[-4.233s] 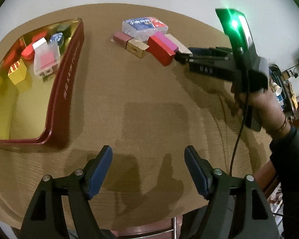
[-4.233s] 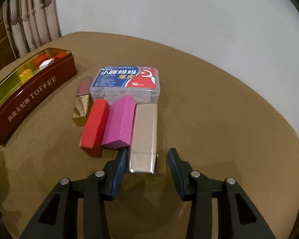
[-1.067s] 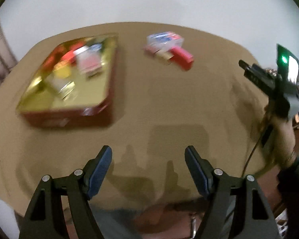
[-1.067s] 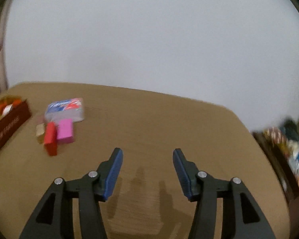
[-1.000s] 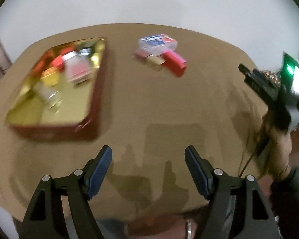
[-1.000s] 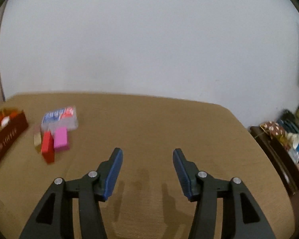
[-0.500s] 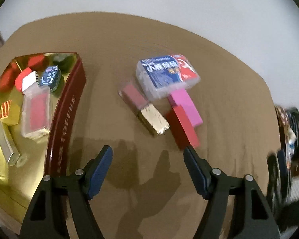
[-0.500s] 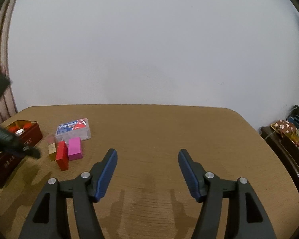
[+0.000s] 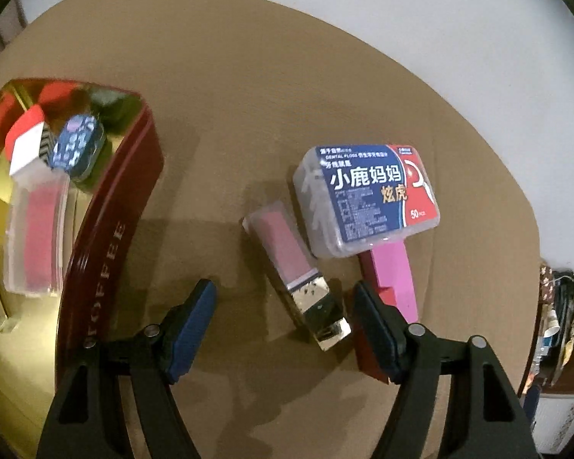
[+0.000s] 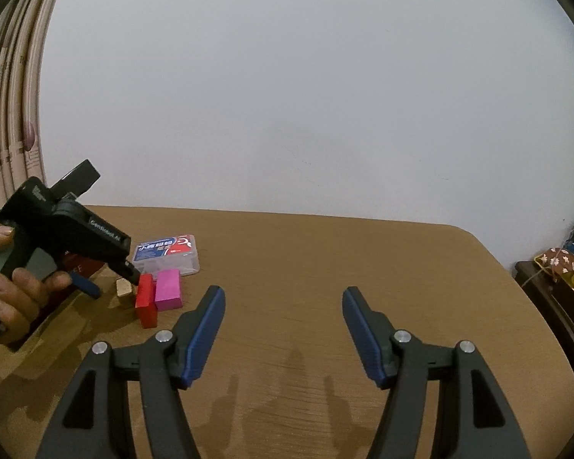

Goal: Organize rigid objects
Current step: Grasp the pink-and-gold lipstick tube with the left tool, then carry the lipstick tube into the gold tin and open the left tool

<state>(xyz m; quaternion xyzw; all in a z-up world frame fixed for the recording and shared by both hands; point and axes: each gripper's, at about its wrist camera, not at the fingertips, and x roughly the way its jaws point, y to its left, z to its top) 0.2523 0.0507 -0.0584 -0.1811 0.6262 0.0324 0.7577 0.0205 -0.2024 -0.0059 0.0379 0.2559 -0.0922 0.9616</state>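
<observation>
Brown wooden desk (image 9: 248,88) against a plain white wall. The left hand-held gripper (image 9: 285,317) hangs jaws apart, empty, over the gold-capped pink lipstick case (image 9: 298,271) mid-desk, beside the toffee tin (image 9: 111,252). I'd square both pads onto its long sides before squeezing, since it lies slanted and looks glossy and slippery.

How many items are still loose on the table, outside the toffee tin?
4: dental floss box, pink block under its near edge, red block beside the pink, lipstick left of them. None look hidden.

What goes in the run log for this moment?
left gripper: open above gold-capped lipstick | right gripper: open, empty | toffee tin: partly filled
</observation>
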